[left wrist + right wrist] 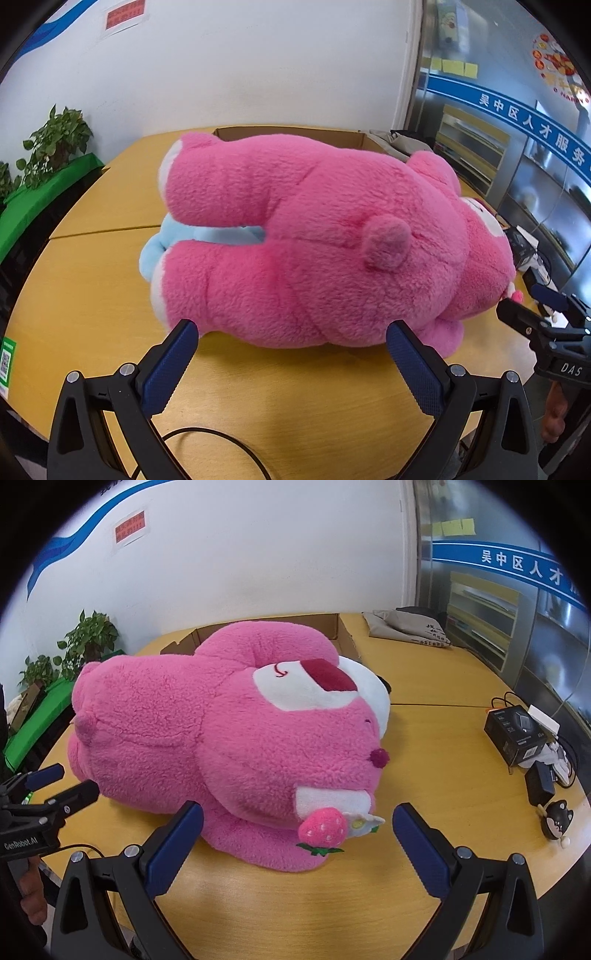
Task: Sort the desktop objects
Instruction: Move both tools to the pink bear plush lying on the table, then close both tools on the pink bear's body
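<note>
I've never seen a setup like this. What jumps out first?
A big pink plush bear lies on its side across the wooden table, filling both views. Both open claws, the left claw and the right claw, face it without touching. A cardboard box sits behind it.

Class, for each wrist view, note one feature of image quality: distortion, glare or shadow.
Left wrist view: fisheye bends the table edge and blackens the corners; soft shadow under the pink plush bear. Right wrist view: same curved distortion, streaky reflections on the glass wall.
</note>
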Tool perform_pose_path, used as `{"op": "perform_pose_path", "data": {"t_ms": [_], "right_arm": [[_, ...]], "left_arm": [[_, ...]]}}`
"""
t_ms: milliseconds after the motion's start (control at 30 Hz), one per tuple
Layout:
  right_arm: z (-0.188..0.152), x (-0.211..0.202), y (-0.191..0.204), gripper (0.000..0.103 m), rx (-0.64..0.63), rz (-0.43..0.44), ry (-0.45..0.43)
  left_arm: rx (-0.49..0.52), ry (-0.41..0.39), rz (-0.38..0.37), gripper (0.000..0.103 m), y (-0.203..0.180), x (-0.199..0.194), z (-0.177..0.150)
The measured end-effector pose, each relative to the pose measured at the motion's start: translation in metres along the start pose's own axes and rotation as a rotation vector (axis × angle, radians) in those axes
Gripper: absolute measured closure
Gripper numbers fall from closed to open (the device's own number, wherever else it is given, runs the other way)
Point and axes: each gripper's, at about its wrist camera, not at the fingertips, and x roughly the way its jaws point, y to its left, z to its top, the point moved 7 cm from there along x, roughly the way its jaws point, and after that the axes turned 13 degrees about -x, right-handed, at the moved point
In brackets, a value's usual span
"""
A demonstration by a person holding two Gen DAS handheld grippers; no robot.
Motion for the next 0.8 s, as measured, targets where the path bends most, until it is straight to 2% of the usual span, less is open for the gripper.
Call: {"op": "perform_pose_path", "data": {"t_ms": [167,333,633,800], "right_arm": [[0.008,0.003,0.003,0.001,-0.028,0.019,0.002],[0.012,0.009,-0.004,0.001,-0.013,0.022,0.006],[0.007,0.018,-0.009,0.001,0.014,0.051,0.013],[0.008,0.02,-0.018,0.001,0.031,0.092,-0.017]], "left_arm": [[-0.022,0.008,-0.006,0.0,0.006,0.001,0.005],[0.007,0.01,-0.028,0.0,-0.002,0.004,0.01],[0.043,0.011,-0.094,0.0,-0.021,0.008,0.015],[0.071,0.025,-0.134,0.0,-0.033,0.013,0.02]]}}
